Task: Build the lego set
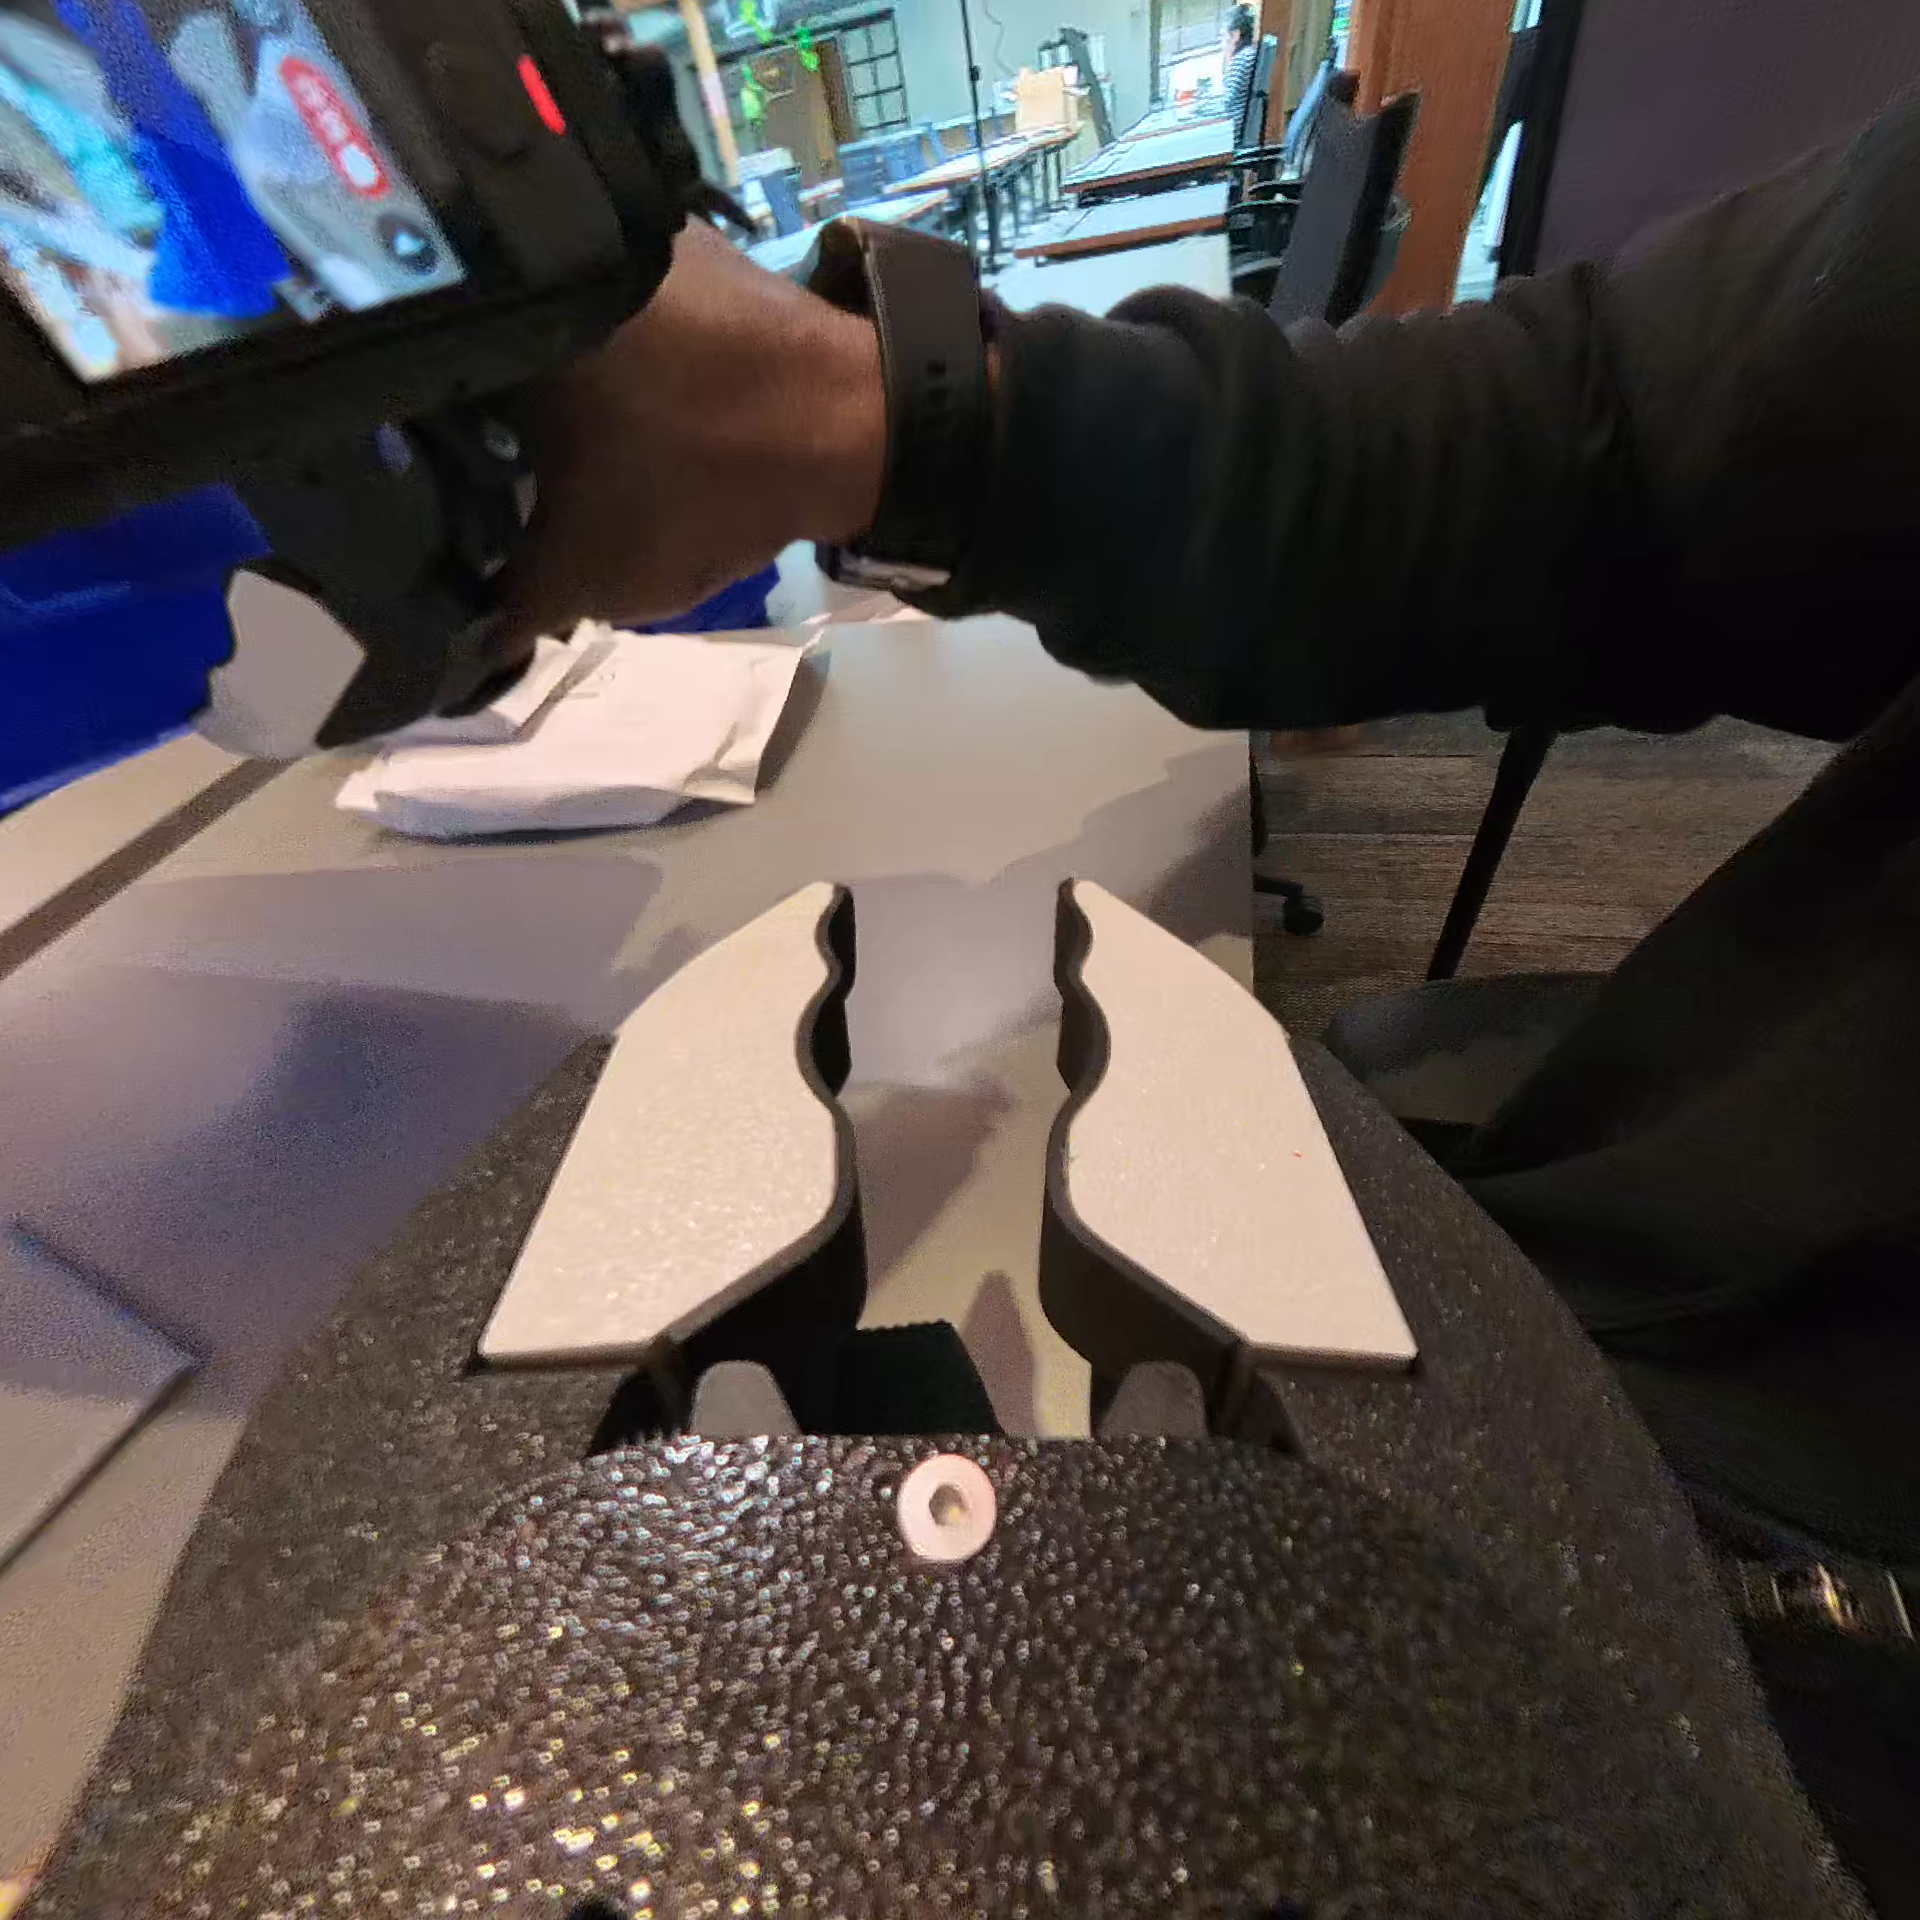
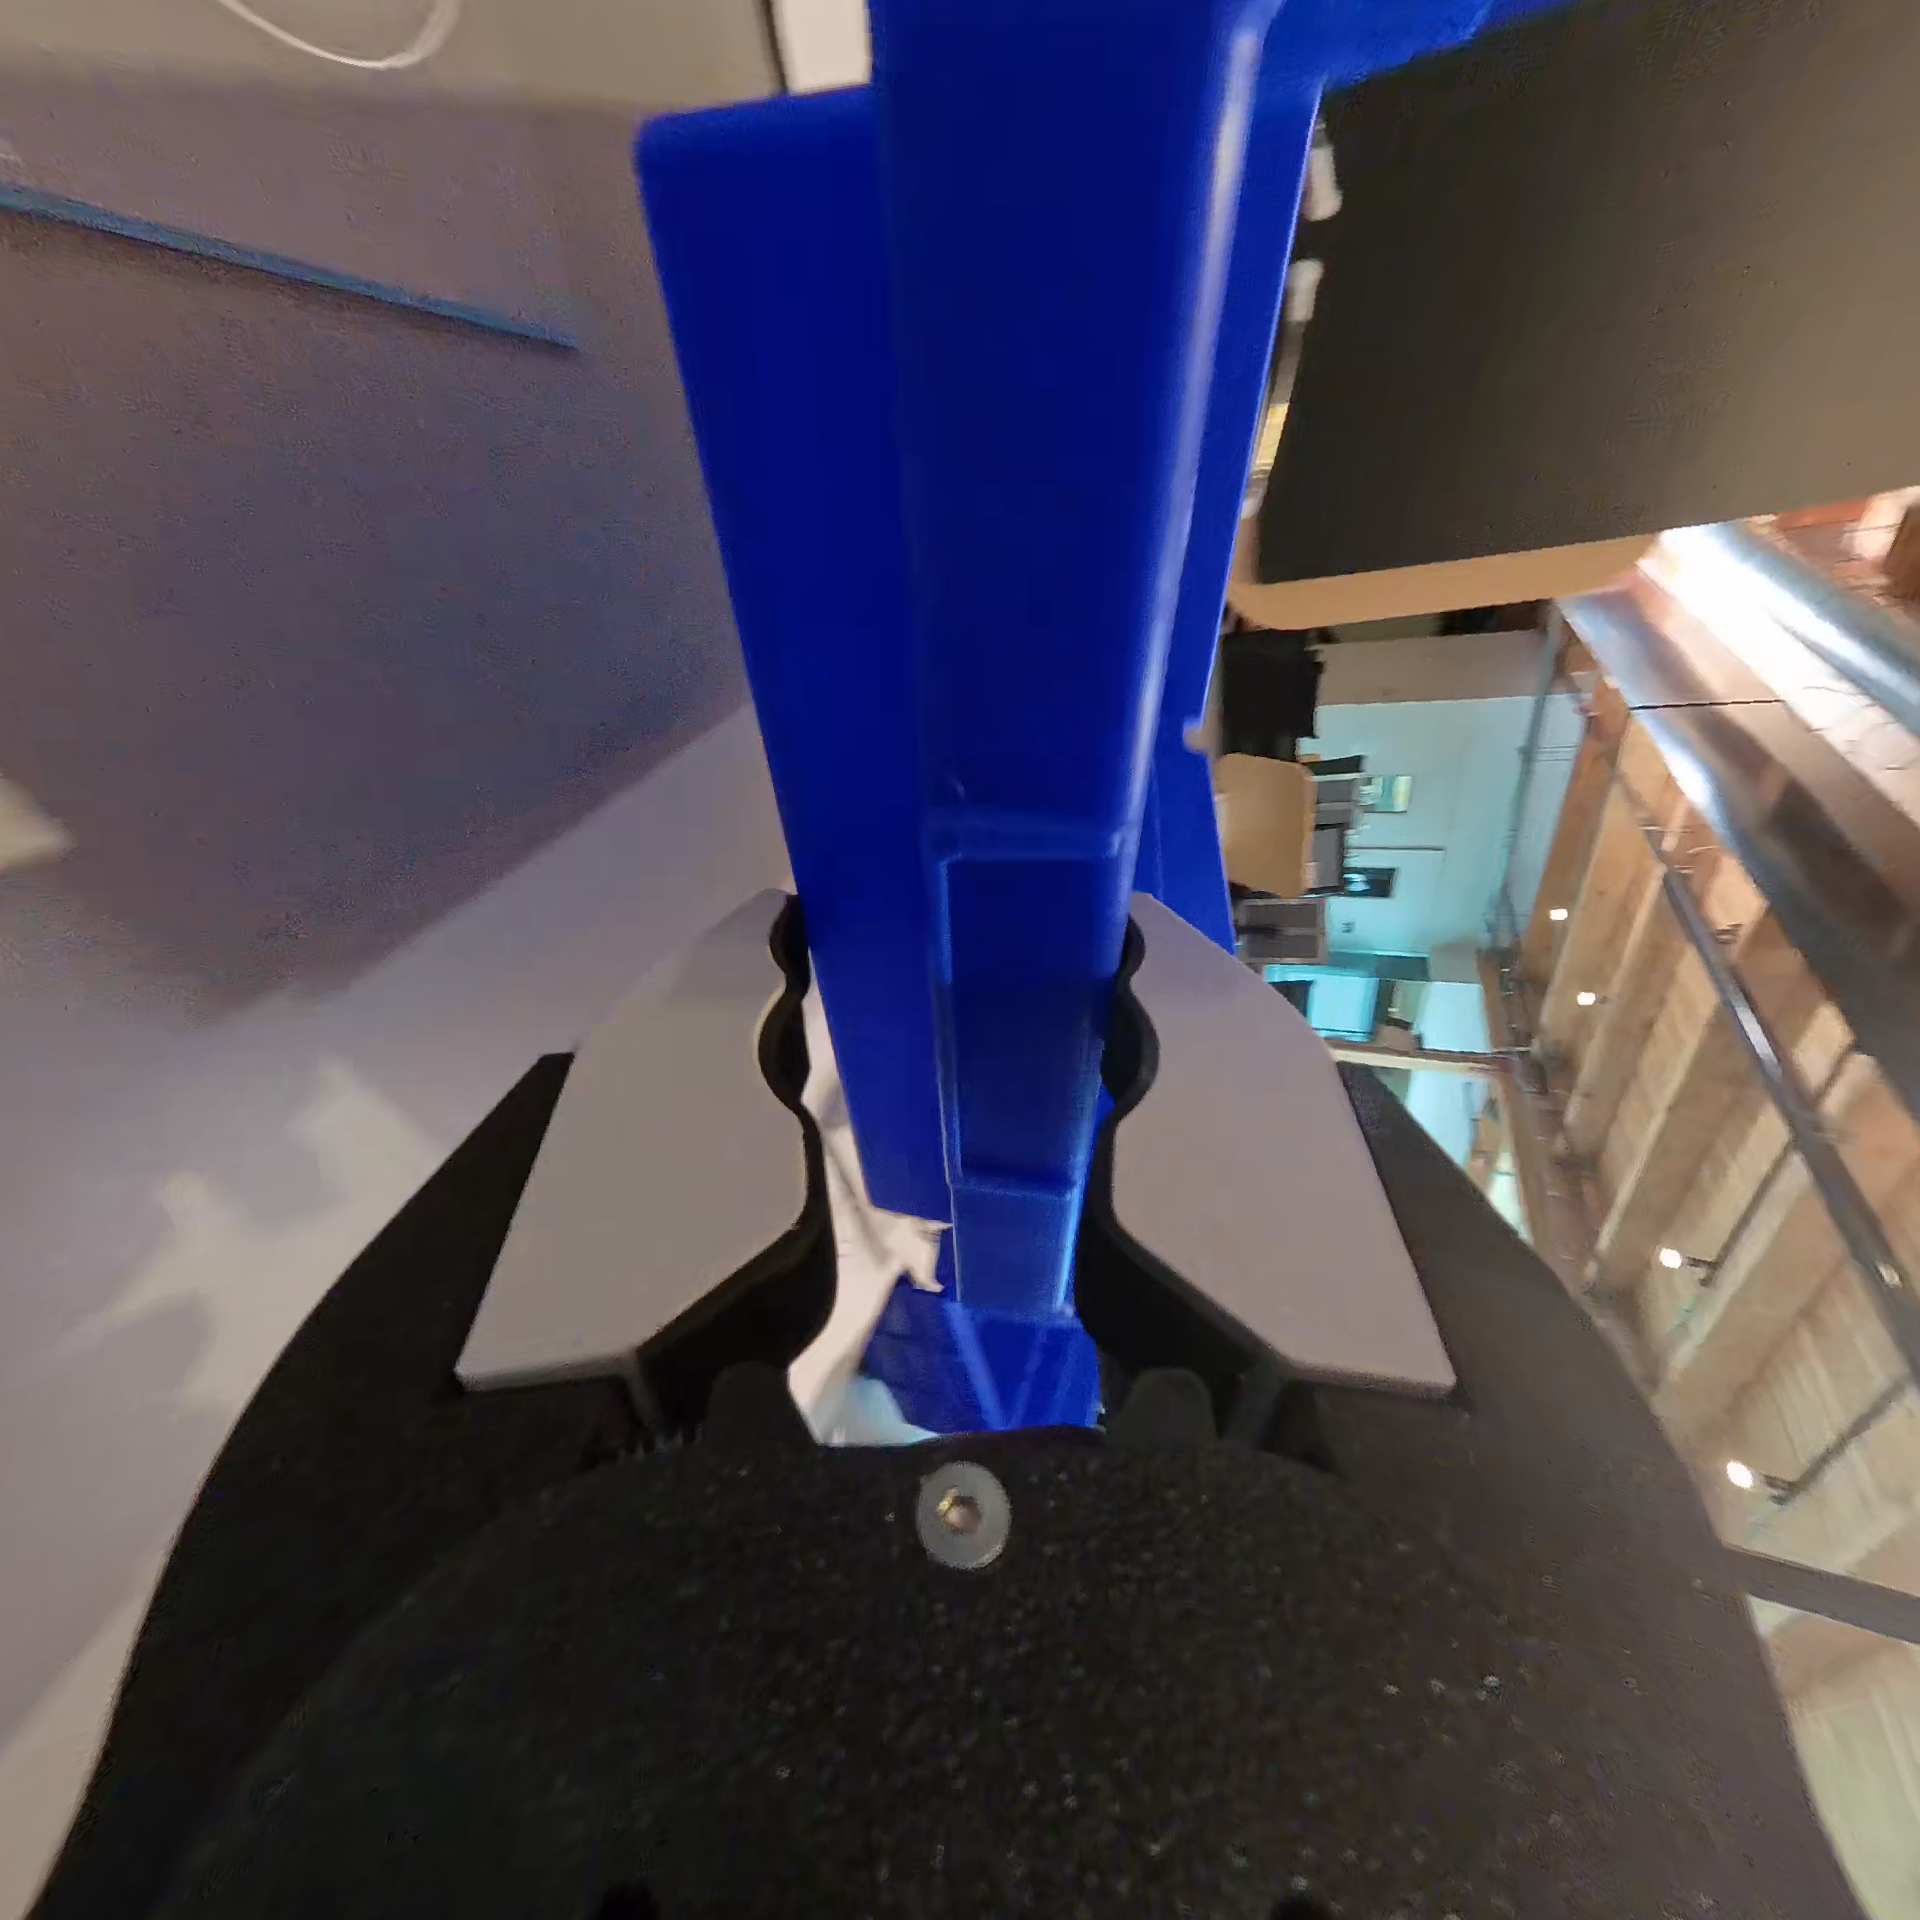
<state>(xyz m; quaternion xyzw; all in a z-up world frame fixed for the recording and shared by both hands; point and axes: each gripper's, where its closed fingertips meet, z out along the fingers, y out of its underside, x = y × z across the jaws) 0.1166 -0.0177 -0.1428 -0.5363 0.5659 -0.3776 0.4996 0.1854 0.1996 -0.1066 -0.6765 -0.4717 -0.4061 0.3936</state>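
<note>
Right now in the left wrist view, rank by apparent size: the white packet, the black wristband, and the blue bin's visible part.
1. White packet, largest.
2. Blue bin, mostly hidden, so only its visible part counts.
3. Black wristband, smallest.
Bin and wristband look close; the wristband's nearness inflates it.

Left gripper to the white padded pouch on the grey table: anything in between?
Nothing lies on the grey table between the open left gripper and the white padded pouch. The hand with the right gripper hangs over the pouch's far left end, that gripper clamped on a blue plastic bin.
</note>
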